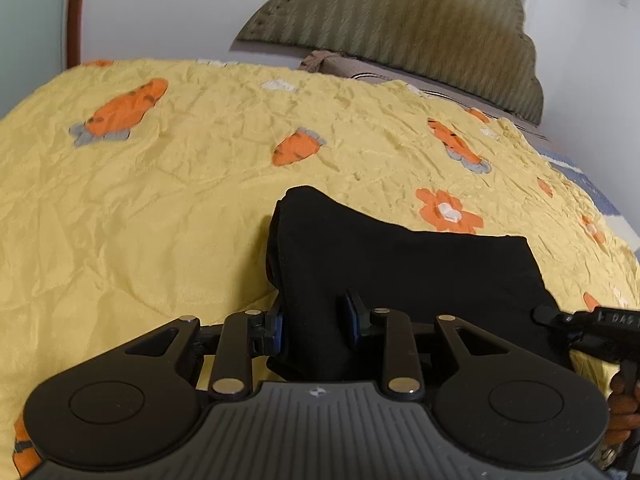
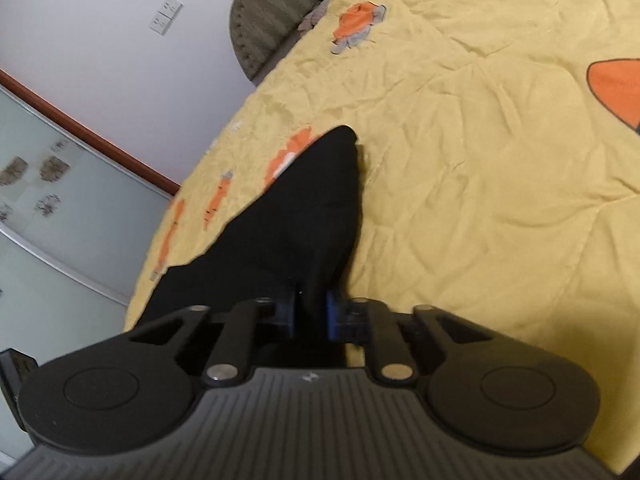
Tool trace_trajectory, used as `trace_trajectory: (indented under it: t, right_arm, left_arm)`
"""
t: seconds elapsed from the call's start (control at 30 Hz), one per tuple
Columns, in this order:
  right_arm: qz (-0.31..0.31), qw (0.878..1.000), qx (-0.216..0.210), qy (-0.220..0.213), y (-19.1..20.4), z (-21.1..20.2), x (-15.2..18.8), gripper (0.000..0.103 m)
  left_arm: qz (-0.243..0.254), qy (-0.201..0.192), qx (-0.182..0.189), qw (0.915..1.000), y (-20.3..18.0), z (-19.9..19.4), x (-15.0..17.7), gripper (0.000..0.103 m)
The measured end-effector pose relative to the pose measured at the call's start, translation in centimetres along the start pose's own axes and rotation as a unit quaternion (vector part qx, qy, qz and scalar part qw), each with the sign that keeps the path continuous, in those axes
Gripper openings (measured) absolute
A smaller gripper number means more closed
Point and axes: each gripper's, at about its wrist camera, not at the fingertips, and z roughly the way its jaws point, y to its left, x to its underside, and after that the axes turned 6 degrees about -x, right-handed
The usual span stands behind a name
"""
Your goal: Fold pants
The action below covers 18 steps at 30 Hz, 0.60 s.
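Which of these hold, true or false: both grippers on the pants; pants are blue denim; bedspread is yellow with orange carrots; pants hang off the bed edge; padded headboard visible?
1. Both the left gripper and right gripper clamp the black fabric pants. True.
2. Pants are blue denim. False: black.
3. The crinkled yellow bedspread has orange carrots. True.
4. Pants hang off the bed edge. False: they lie on the bedspread.
5. An olive ribbed padded headboard is visible. True.

i am looking at plain black pants [image 1: 400,264] lying on a yellow bedspread [image 1: 160,200] printed with orange carrots [image 1: 124,110] on grey-blue tops and an orange flower [image 1: 448,212] with a white centre. the headboard [image 1: 400,28] is showing olive-green ribbing against a white wall [image 1: 180,0].
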Motion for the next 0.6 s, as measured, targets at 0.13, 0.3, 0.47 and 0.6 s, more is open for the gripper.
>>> trace_trajectory:
  t: [0.13, 0.3, 0.47, 0.6]
  right_arm:
    - [-0.036, 0.999, 0.001, -0.018, 0.9, -1.3, -0.5, 0.011]
    - [-0.064, 0.997, 0.024, -0.04, 1.1, -4.0, -1.5, 0.009]
    - [-0.076, 0.99, 0.073, -0.09, 0.2, -8.6, -2.9, 0.002]
    - [-0.052, 0.993, 0.055, -0.093, -1.1, -11.7, -3.7, 0.007]
  left_arm:
    - [0.021, -0.011, 0.002, 0.9997, -1.7, -0.7, -0.2, 0.027]
    - [0.033, -0.009, 0.018, 0.9992, -4.0, -0.8, -0.3, 0.026]
    - [0.027, -0.011, 0.019, 0.9994, -4.6, -0.7, -0.7, 0.026]
    - [0.003, 0.0, 0.01, 0.9999, -3.2, 0.0, -0.6, 0.025]
